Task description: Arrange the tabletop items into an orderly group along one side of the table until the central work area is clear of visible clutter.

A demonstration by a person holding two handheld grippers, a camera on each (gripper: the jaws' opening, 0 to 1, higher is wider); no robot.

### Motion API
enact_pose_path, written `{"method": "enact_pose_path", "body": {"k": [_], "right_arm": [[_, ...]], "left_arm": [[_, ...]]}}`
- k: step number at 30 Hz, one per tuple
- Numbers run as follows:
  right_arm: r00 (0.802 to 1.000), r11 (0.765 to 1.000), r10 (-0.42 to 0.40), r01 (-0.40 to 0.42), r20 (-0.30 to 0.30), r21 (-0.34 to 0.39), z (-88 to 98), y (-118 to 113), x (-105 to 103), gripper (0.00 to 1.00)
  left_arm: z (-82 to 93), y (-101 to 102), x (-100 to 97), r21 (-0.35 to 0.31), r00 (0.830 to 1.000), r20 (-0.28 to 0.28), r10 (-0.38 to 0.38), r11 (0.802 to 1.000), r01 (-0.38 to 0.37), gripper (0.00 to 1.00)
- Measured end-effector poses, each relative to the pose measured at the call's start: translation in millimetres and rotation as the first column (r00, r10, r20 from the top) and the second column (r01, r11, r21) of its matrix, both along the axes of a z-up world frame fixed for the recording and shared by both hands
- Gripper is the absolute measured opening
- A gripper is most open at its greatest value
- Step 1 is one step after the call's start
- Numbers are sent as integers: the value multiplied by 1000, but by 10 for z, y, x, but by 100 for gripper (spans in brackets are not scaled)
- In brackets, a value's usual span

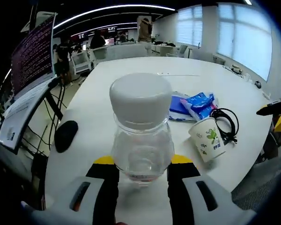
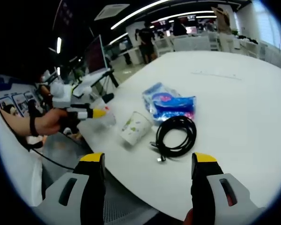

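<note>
clear jar (image 1: 141,136) between left gripper (image 1: 143,165) fingers, over white table (image 1: 131,75)

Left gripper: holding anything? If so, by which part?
Yes. The left gripper is shut on the clear jar, jaws on either side of its lower body, below the white lid. The right gripper is open, holding nothing.
</note>
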State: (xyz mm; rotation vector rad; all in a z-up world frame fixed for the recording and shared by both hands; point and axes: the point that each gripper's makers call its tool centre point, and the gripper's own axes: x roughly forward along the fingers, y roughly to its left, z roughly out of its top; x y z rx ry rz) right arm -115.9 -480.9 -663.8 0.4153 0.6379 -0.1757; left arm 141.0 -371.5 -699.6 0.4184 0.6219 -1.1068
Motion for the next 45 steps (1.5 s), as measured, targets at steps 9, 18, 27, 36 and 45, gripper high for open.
{"method": "enact_pose_path", "body": {"k": [9,18,27,36,45], "right_arm": [[1000,1000,16,-16,-8,6,-25,49,2,74],[1000,1000,11,-11,-13,3,-7,25,-35,74],[1000,1000,-8,8,-24,-3,11,-15,-94,74],[999,1000,-16,16,-33,-16,71,-79,-124,74],[998,999,-40,39,-41,-19,96,-114,-186,74]], "left_arm": [[-17,1,10,-2,1000,4,20,1000,-20,39],[-54,-25,17,-16,1000,-19,24,1000,-24,40],[-38,-107,127,-42,998,-6,61,997,-61,39],[-10,-319,391,-60,994,10,108,992,-107,38],[24,-578,665,-84,988,-2,152,985,-151,39]]}}
